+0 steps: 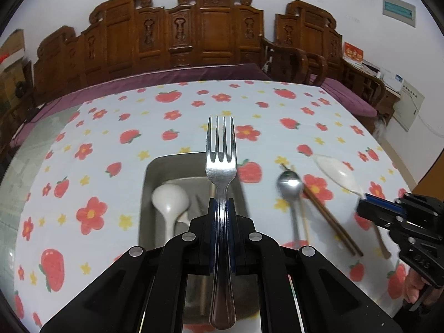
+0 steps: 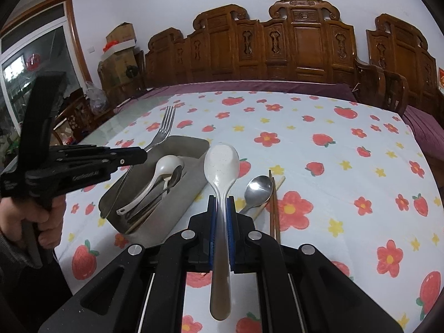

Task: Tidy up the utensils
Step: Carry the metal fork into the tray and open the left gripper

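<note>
Left claw (image 1: 221, 208) grips fork (image 1: 221, 163) (right claw (image 2: 221, 208): white spoon (image 2: 221, 163)).

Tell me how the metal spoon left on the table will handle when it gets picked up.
The metal spoon looks polished, so probably slippery between pads. It lies flat on the tablecloth beside the chopsticks, so getting under its thin handle may be awkward. Likely stiff, and its rounded bowl may rock.

Table (image 2: 333, 138) in floral cloth, steel tray (image 2: 177, 194), spoon (image 2: 259, 188), chopsticks (image 2: 274, 211)
</note>
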`<action>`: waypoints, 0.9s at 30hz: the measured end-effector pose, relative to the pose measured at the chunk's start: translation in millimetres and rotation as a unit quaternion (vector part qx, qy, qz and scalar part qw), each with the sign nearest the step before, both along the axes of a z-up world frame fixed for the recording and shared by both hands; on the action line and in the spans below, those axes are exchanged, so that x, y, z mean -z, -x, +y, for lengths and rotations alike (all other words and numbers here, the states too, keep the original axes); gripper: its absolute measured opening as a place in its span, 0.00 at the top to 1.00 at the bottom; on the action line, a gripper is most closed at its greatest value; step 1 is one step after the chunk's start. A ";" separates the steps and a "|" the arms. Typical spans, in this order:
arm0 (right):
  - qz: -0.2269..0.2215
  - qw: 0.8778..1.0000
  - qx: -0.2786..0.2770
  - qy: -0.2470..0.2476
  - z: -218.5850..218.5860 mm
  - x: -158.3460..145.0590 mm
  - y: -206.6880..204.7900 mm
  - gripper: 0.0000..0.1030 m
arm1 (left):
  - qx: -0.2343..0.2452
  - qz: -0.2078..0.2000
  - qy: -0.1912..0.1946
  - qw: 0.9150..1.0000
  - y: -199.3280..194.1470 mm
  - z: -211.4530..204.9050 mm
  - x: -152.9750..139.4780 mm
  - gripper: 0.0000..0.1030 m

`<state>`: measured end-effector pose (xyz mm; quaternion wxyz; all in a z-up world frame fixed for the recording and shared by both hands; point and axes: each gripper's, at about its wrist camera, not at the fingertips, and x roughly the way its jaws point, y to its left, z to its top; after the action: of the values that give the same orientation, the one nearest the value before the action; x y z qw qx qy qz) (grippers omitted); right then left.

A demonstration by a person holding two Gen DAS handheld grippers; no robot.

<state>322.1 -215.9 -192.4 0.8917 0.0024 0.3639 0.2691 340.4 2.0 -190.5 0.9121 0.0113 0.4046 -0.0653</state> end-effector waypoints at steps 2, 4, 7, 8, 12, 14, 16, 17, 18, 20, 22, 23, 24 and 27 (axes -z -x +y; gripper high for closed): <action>0.000 1.000 -0.001 0.001 1.5 0.8 -0.2 0.92 | -0.008 0.003 0.000 1.000 -3.7 7.8 4.9 0.94; 0.000 1.000 -0.002 0.003 3.0 2.0 0.0 0.92 | -0.016 0.007 -0.002 1.000 -7.7 15.0 11.1 0.94; 0.002 1.000 -0.001 0.007 3.4 5.8 -0.1 0.92 | -0.021 0.014 -0.003 1.000 -10.5 20.7 22.1 0.94; 0.003 1.000 0.000 0.009 3.9 7.3 -0.3 0.92 | -0.023 0.015 -0.005 1.000 -10.7 21.7 26.6 0.94; 0.007 1.000 0.003 0.015 6.7 12.6 0.0 0.92 | -0.025 0.025 -0.004 0.999 -11.6 24.2 41.7 0.94; 0.010 1.000 0.002 0.017 9.1 14.9 0.1 0.92 | -0.024 0.034 -0.004 0.999 -13.3 24.7 49.4 0.94; 0.011 1.000 0.001 0.020 12.0 17.5 0.6 0.92 | -0.022 0.041 -0.004 0.999 -14.6 24.9 54.1 0.94; 0.012 1.000 0.000 0.022 13.4 18.6 0.6 0.92 | -0.020 0.043 -0.003 0.999 -14.8 25.0 55.4 0.94; 0.013 1.000 0.000 0.023 14.9 19.8 0.6 0.92 | -0.020 0.044 -0.004 0.999 -15.0 25.3 56.4 0.94; 0.014 1.000 -0.001 0.025 18.1 21.8 0.5 0.92 | -0.019 0.047 -0.004 0.999 -15.7 26.8 57.6 0.94; 0.015 1.000 -0.003 0.027 20.4 22.9 0.3 0.92 | -0.021 0.050 -0.004 0.999 -16.7 29.0 58.9 0.94; 0.015 1.000 -0.004 0.027 21.6 23.3 0.4 0.92 | -0.021 0.053 -0.003 0.998 -16.9 30.4 60.0 0.94; 0.015 1.000 -0.004 0.027 22.4 23.5 0.6 0.92 | -0.022 0.056 -0.003 0.998 -17.0 31.4 61.5 0.94; 0.015 0.999 -0.007 0.028 24.9 23.4 1.9 0.92 | -0.021 0.061 -0.007 0.998 -16.8 32.1 65.1 0.94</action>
<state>320.2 -191.0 -215.8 0.8841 -0.0212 0.3846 0.2647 357.2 34.1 -255.7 0.8870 0.0055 0.4597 -0.0439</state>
